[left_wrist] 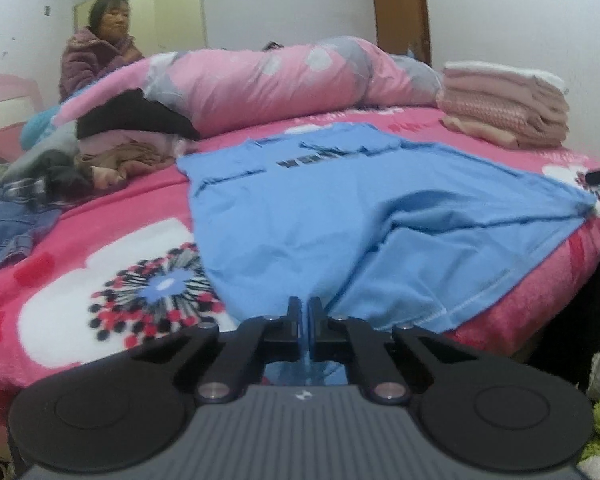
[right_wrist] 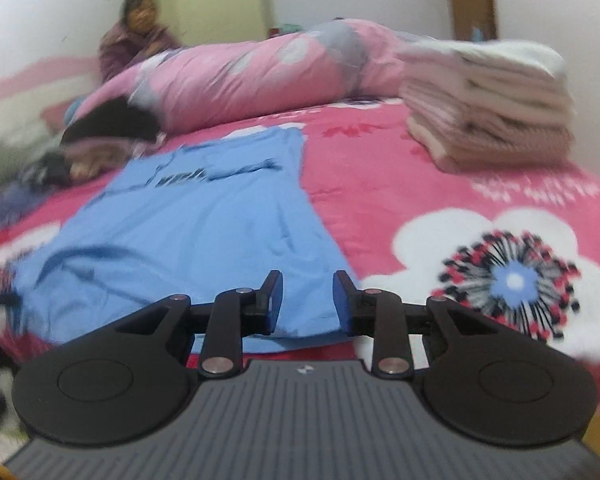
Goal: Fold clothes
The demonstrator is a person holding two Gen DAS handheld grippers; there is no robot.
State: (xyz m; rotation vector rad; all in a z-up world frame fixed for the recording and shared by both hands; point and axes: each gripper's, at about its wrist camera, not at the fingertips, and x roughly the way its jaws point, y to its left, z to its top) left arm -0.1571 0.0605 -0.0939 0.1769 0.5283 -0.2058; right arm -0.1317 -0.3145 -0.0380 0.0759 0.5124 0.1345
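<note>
A blue T-shirt (left_wrist: 340,208) lies spread across the middle of the frame on my pink flowered bed (left_wrist: 100,280). My left gripper (left_wrist: 304,308) has its jaws pinched tight on the shirt's near hem. My right gripper (right_wrist: 307,284) hangs part open, holding nothing, above the shirt's near edge.

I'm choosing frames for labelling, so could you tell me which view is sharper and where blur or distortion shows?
Left wrist view: mostly sharp, blue T-shirt crisp, fisheye bending the bed's edges. Right wrist view: motion-blurred throughout, folded stack and shirt print smeared.
</note>
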